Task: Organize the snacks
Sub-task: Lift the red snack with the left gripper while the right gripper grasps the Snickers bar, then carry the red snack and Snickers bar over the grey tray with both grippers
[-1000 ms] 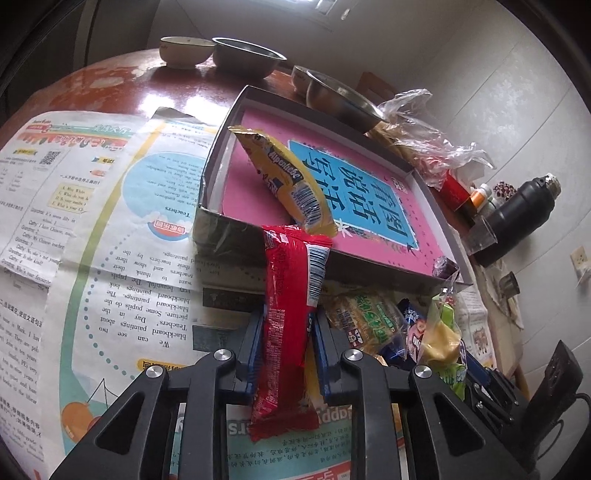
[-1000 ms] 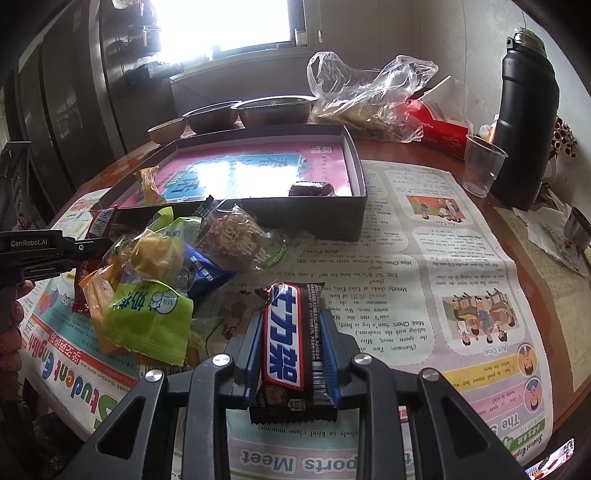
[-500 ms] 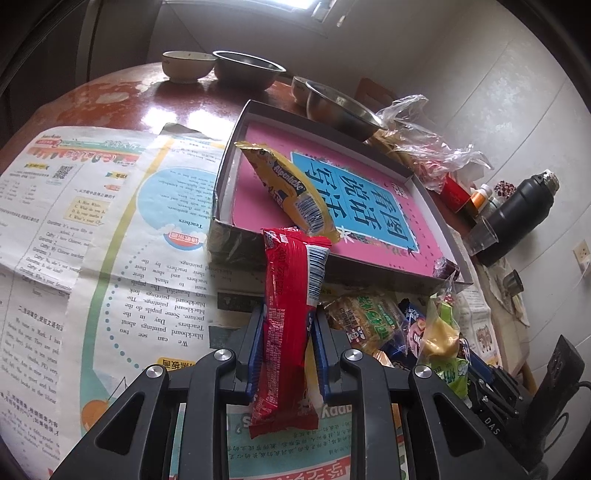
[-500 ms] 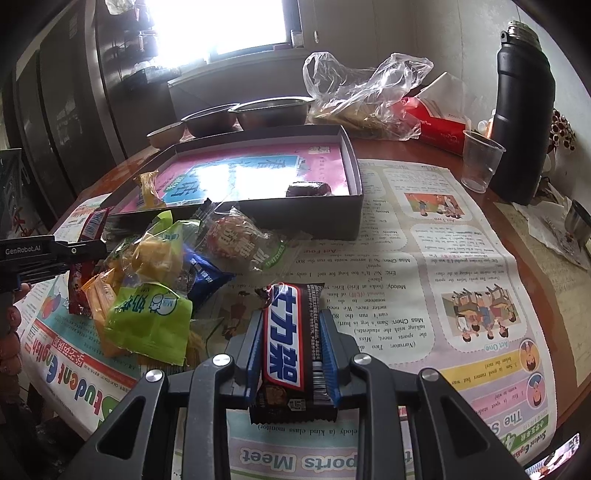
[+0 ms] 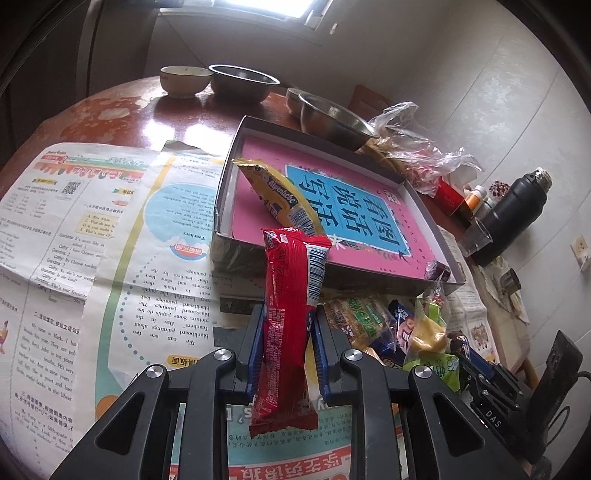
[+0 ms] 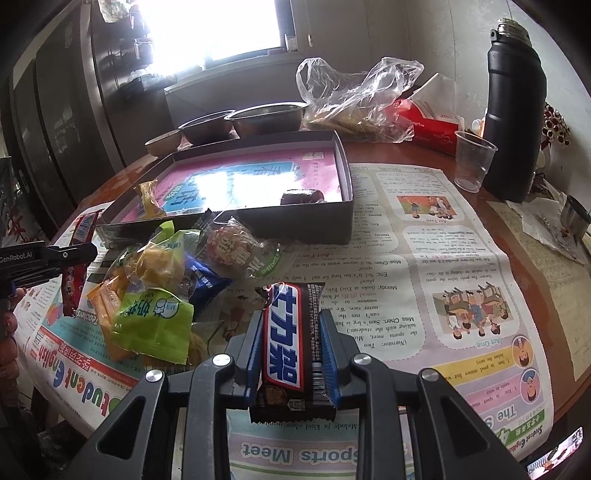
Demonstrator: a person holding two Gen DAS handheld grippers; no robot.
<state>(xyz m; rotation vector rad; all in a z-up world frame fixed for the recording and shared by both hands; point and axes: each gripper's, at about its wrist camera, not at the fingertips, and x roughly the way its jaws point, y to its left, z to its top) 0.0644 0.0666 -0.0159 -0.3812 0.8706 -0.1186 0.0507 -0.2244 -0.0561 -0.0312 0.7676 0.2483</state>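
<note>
Both tools are loaded: left gripper (image 5: 286, 325) clamps a red packet (image 5: 291, 317), right gripper (image 6: 290, 332) a chocolate bar (image 6: 291, 332), each short of the box (image 5: 236, 254) near the table's middle. Risk: the floppy packet catching the box's near wall. Only the right view shows the loose snack pile (image 6: 159, 280) fully.

1. Window (image 6: 218, 29): far wall, strong daylight entering.
2. Walls (image 5: 480, 74): pale, with panel seams.
3. Dark cabinet (image 6: 74, 110): far left.
4. Round wooden table (image 5: 122, 107): reddish, glossy, worn patches.
5. Wall socket (image 5: 580, 247): right.
</note>
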